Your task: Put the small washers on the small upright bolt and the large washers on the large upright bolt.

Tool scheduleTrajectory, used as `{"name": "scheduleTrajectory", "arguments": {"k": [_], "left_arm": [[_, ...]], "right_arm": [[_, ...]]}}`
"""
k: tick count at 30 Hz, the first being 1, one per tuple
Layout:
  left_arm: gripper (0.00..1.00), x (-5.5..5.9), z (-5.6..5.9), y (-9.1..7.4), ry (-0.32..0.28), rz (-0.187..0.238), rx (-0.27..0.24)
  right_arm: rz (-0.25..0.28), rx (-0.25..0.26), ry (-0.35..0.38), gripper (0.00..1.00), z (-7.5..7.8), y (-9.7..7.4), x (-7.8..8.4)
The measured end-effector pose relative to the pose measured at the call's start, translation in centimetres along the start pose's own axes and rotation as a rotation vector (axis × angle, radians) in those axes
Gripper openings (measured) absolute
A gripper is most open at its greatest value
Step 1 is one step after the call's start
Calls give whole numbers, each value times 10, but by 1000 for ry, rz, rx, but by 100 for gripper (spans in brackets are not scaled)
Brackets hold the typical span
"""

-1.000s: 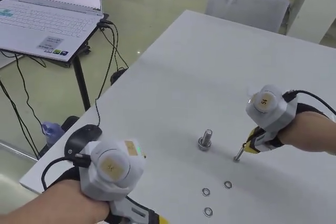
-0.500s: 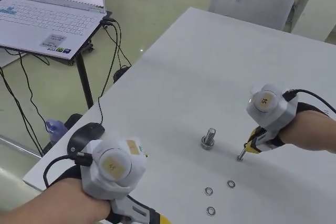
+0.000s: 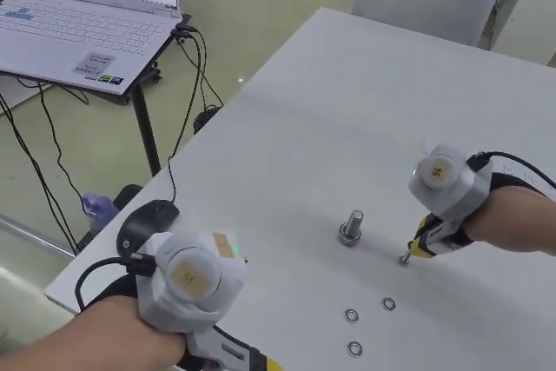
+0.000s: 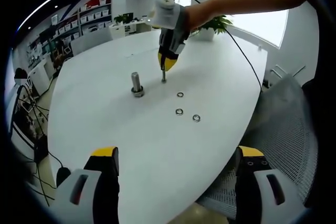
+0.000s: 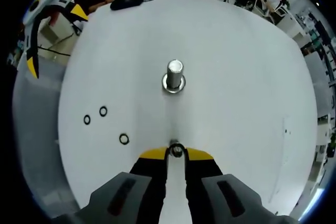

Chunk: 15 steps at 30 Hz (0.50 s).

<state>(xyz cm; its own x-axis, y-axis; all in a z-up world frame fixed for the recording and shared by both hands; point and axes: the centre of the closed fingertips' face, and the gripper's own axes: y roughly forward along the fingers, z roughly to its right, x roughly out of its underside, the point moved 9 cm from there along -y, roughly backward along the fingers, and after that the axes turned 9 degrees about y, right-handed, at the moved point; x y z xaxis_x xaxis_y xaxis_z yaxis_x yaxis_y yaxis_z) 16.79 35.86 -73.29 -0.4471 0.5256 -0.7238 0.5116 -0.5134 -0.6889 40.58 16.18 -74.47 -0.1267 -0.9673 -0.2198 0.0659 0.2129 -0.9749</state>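
Observation:
The large bolt (image 3: 350, 228) (image 4: 137, 84) (image 5: 174, 75) stands upright on its head on the white table (image 3: 347, 110). Just right of it, my right gripper (image 3: 415, 248) (image 5: 176, 153) is shut on the thin small bolt (image 3: 405, 257) (image 4: 164, 76), holding it upright with its lower end on the table. Three small washers (image 3: 388, 304) (image 3: 351, 315) (image 3: 354, 349) lie flat in front of the bolts, apart from one another. My left gripper (image 4: 177, 153) stays open over the table's near edge, far from the washers (image 4: 179, 112), nothing between its jaws.
A black mouse (image 3: 143, 219) lies at the table's near-left corner, beside my left hand. A laptop (image 3: 78, 15) sits on a stand to the left with cables hanging under it. A grey chair (image 3: 426, 2) stands at the table's far end.

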Motion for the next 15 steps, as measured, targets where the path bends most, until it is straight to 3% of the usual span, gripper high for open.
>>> {"name": "scheduleTrajectory", "arguments": {"k": [15], "left_arm": [[90, 6, -1, 0, -12, -10, -3]], "right_arm": [[-37, -21, -16, 13, -2, 28, 3]]}}
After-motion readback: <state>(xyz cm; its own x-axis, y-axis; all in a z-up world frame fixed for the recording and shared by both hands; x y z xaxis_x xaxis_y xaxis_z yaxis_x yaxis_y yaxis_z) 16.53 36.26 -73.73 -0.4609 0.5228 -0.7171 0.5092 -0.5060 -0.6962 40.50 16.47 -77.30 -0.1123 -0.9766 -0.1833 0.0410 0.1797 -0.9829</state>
